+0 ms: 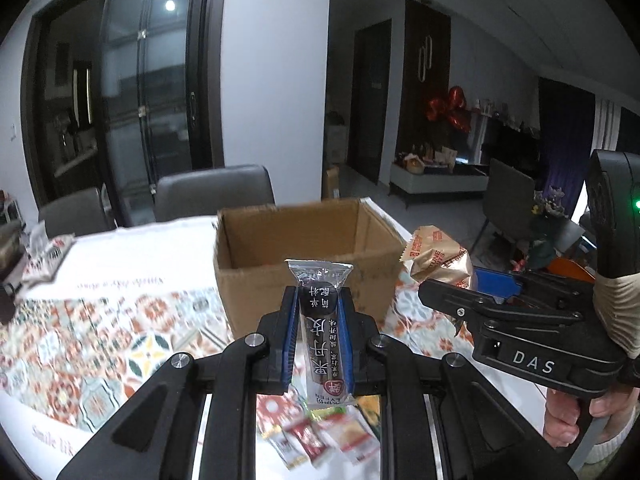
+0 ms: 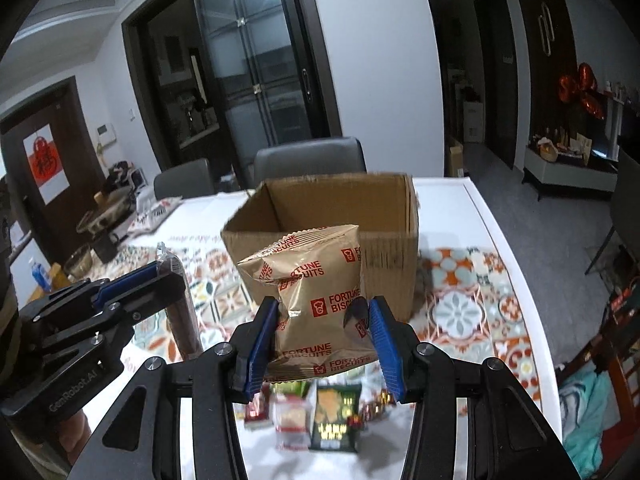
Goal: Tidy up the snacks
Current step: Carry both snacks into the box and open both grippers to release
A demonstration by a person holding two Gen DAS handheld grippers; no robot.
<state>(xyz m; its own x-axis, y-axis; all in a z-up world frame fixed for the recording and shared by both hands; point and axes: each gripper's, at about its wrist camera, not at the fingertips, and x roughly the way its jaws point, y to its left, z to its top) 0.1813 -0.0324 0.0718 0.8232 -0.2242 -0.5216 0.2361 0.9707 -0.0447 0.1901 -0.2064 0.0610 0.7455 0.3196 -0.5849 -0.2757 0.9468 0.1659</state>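
Note:
My left gripper is shut on a dark snack roll in a clear wrapper, held upright above the table. My right gripper is shut on a gold Fortune Biscuits bag. An open cardboard box stands on the table just beyond both grippers; it also shows in the right wrist view. The right gripper with its gold bag appears at the right of the left wrist view. The left gripper with its roll appears at the left of the right wrist view.
Several small snack packets lie on the patterned tablecloth below the grippers. Grey chairs stand behind the table. Clutter and a pot sit at the table's far left. The table's right edge drops to the floor.

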